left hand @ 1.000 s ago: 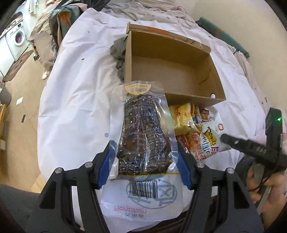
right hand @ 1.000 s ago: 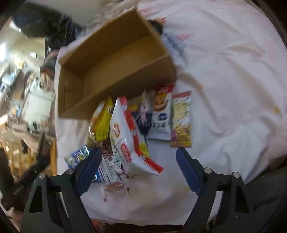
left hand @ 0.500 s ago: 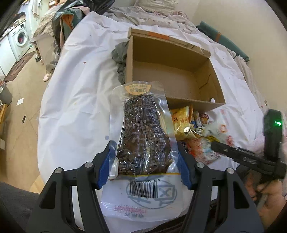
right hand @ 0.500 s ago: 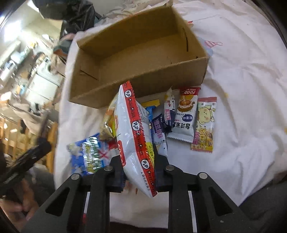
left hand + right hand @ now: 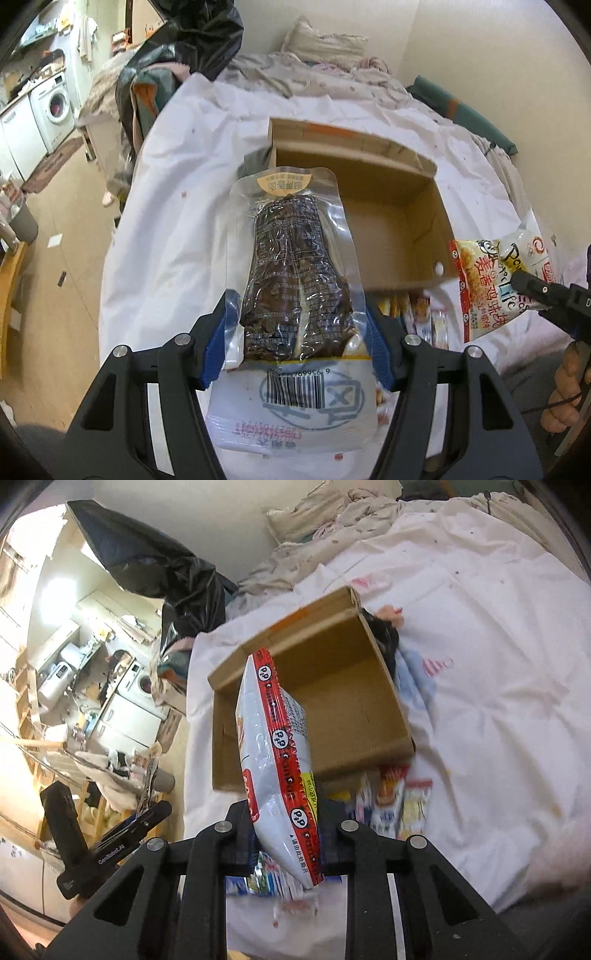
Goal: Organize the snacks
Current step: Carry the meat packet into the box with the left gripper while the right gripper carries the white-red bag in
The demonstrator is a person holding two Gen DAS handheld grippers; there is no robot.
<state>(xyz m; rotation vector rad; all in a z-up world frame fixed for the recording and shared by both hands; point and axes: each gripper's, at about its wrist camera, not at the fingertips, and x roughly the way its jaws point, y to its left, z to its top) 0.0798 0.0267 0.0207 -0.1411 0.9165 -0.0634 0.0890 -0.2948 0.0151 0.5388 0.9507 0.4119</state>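
Observation:
My left gripper is shut on a clear vacuum pack of dark brown food, held above the bed in front of an open, empty cardboard box. My right gripper is shut on a white and red snack bag, held upright above the box; that bag also shows at the right of the left wrist view. Several small snack packets lie on the sheet by the box's near wall.
A white sheet covers the bed. Dark clothing lies against the box's side. Bedding and a pillow are piled at the far end. A black bag and a washing machine stand beyond the bed's left edge.
My right gripper closed on the white and red bag and lifted it off the pile to above the box. My left gripper rose with the vacuum pack still held.

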